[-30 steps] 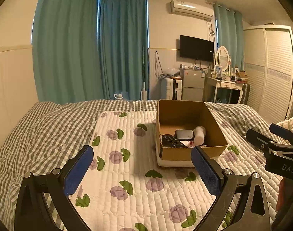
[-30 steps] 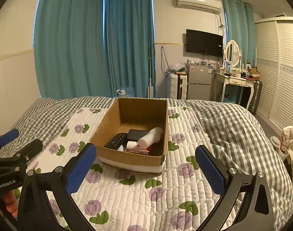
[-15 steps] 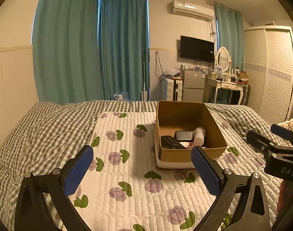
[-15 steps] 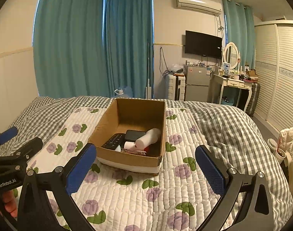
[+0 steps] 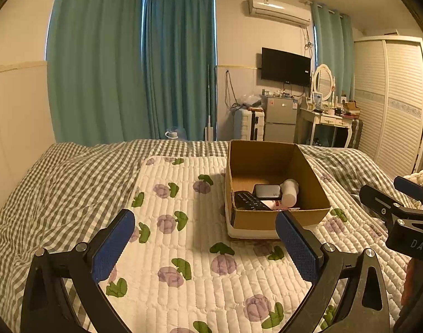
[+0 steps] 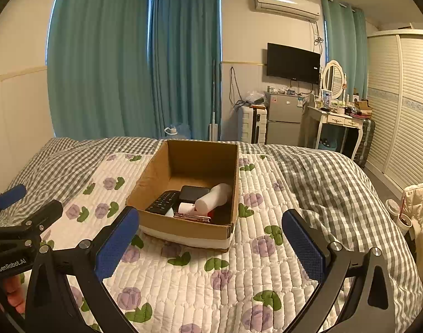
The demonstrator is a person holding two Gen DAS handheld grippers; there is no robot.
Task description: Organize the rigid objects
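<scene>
An open cardboard box sits on the quilted flower mat on the bed. Inside it lie a black remote, a dark flat device, a white bottle and small pink and red items. My left gripper is open and empty, held above the mat short of the box. My right gripper is open and empty, also short of the box. Each gripper shows at the edge of the other's view.
The bed has a grey checked cover. Past the bed stand teal curtains, a small fridge, a white suitcase, a dressing table and a white wardrobe. A cup stands on the right floor.
Both grippers have drawn back slightly from the box, which looks a little smaller and farther. Both stay open and empty.
</scene>
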